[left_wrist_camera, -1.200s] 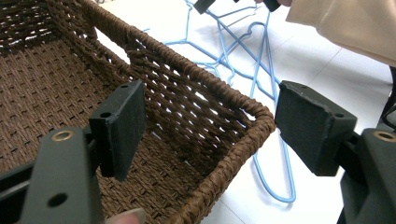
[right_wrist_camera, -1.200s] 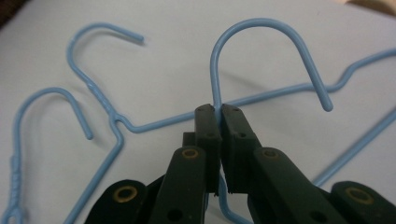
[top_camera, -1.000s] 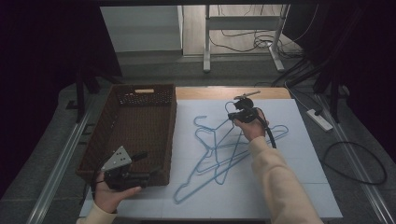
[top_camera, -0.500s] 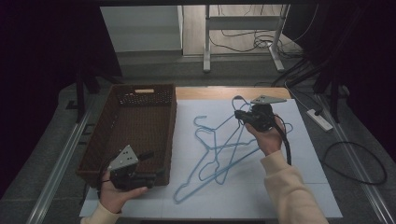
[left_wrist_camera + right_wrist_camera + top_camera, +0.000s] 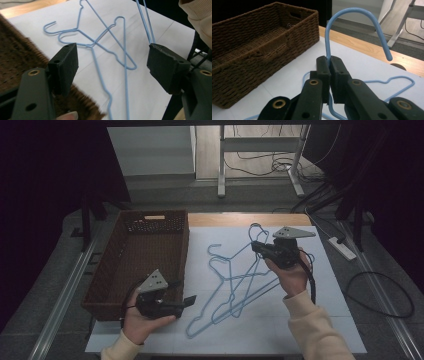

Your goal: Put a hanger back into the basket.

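The right claw (image 5: 329, 62) is pinching the neck of a blue wire hanger (image 5: 352, 20), hook pointing up, its body trailing down toward the white counter (image 5: 320, 320). The wicker basket (image 5: 107, 285) is sitting empty to its left. The left claw (image 5: 112, 67) is gaping wide near two more hangers (image 5: 100, 42).

- White table legs (image 5: 220, 165) stand at twelve o'clock on a pale floor (image 5: 150, 150).
- Black cables (image 5: 380, 295) loop at four o'clock.
- Darkness fills nine o'clock.
- A power strip (image 5: 342, 247) lies at three o'clock.
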Demonstrator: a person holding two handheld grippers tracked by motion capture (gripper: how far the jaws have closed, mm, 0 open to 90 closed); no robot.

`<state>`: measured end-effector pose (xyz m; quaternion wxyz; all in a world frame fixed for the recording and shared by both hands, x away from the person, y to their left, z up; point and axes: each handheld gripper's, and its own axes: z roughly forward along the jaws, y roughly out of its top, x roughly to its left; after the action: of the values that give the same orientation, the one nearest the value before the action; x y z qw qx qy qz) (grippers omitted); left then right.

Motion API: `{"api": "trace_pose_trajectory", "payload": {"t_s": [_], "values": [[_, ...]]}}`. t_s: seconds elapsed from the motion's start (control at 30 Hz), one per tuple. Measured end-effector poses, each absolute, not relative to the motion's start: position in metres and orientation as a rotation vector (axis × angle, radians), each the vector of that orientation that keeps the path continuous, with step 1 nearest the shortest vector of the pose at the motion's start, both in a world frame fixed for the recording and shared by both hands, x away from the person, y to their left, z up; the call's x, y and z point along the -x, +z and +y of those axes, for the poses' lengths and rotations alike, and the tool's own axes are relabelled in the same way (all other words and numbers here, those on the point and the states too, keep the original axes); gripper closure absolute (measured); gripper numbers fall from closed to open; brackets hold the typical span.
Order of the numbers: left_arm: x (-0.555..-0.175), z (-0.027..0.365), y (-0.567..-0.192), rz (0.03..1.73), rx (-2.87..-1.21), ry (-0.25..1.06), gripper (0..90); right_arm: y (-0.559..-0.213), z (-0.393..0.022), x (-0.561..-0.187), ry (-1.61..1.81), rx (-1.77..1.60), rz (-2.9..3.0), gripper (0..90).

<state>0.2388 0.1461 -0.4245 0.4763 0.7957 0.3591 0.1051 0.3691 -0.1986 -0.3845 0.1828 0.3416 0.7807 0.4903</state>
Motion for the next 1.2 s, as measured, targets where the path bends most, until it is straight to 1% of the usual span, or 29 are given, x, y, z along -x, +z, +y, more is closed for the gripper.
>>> {"api": "trace_pose_trajectory", "payload": {"t_s": [0.2,0.5,0.7,0.77,0.83,0.9,1.03,1.07,1.2], "values": [[-0.25,0.124,-0.42,0.884,-1.958,0.203,27.0,-0.388,-0.19,-0.362,1.377,-0.954,2.221,86.3],[-0.263,0.089,-0.418,0.827,-2.0,0.13,27.5,-0.39,-0.177,-0.354,1.396,-0.949,2.237,86.3],[-0.274,0.067,-0.423,0.832,-2.038,0.06,31.3,-0.388,-0.17,-0.347,1.408,-0.928,2.236,86.3],[-0.279,0.06,-0.427,0.842,-2.063,0.025,36.8,-0.388,-0.167,-0.344,1.421,-0.925,2.235,86.3],[-0.283,0.057,-0.43,0.847,-2.072,-0.015,46.1,-0.388,-0.165,-0.342,1.432,-0.919,2.242,86.2],[-0.285,0.055,-0.433,0.847,-2.079,-0.056,57.2,-0.388,-0.163,-0.341,1.44,-0.915,2.249,86.2],[-0.285,0.054,-0.436,0.852,-2.082,-0.092,78.9,-0.388,-0.162,-0.339,1.445,-0.907,2.249,86.2],[-0.285,0.054,-0.436,0.861,-2.087,-0.092,81.8,-0.388,-0.162,-0.339,1.446,-0.906,2.25,86.2],[-0.285,0.061,-0.433,0.898,-2.055,-0.107,84.2,-0.388,-0.164,-0.338,1.481,-0.915,2.241,86.0]]}}
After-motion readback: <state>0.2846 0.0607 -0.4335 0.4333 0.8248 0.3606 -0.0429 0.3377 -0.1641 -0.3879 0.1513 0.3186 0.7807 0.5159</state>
